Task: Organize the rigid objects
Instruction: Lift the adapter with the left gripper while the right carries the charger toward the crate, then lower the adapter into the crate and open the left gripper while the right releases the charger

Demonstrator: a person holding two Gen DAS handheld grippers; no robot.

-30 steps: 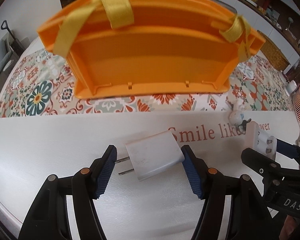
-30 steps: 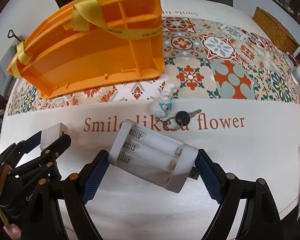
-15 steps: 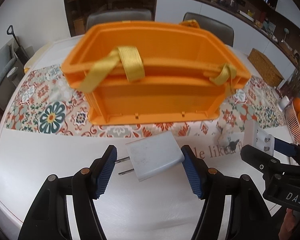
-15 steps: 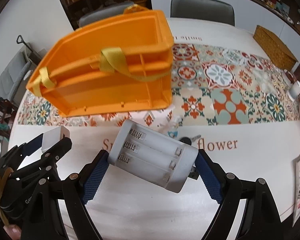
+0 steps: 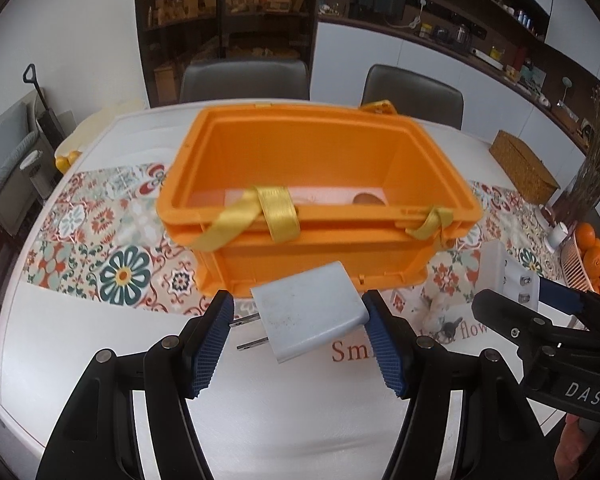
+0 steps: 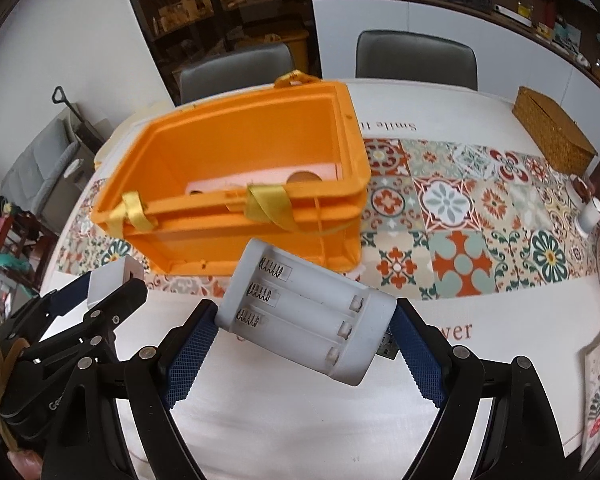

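I had the left claw [image 5: 300, 336] clamped on a white plug adapter [image 5: 308, 312], its two metal prongs pointing toward the left pad and the body pressed against the right pad [image 5: 384, 350]. The adapter hung clear of the tabletop [image 5: 100, 360], in front of the near wall of the orange crate [image 5: 316, 256]. The right claw [image 6: 300, 344] was clamped on a white battery charger [image 6: 304, 316], three empty bays with springs facing up, a small USB plug sticking out at its right end beside the right pad. It too sat lifted off the tabletop, just in front of the crate's near corner.

The crate stood open on the patterned runner [image 6: 460, 216] across the middle of the tabletop, with yellow ribbon [image 5: 278, 216] looped over its near rim and another knot of ribbon at the near right corner. Inside, on the floor of the crate, I could make out a pale pink flat thing with a round brownish patch; I couldn't tell what it was.

From the left wrist view I saw the right claw off to the right with the charger's end showing. A small figurine with a keyring [image 5: 444, 320] lay on the tabletop between the two claws, near the red lettering. A woven box [image 6: 552, 140] sat well away at the far right of the tabletop.
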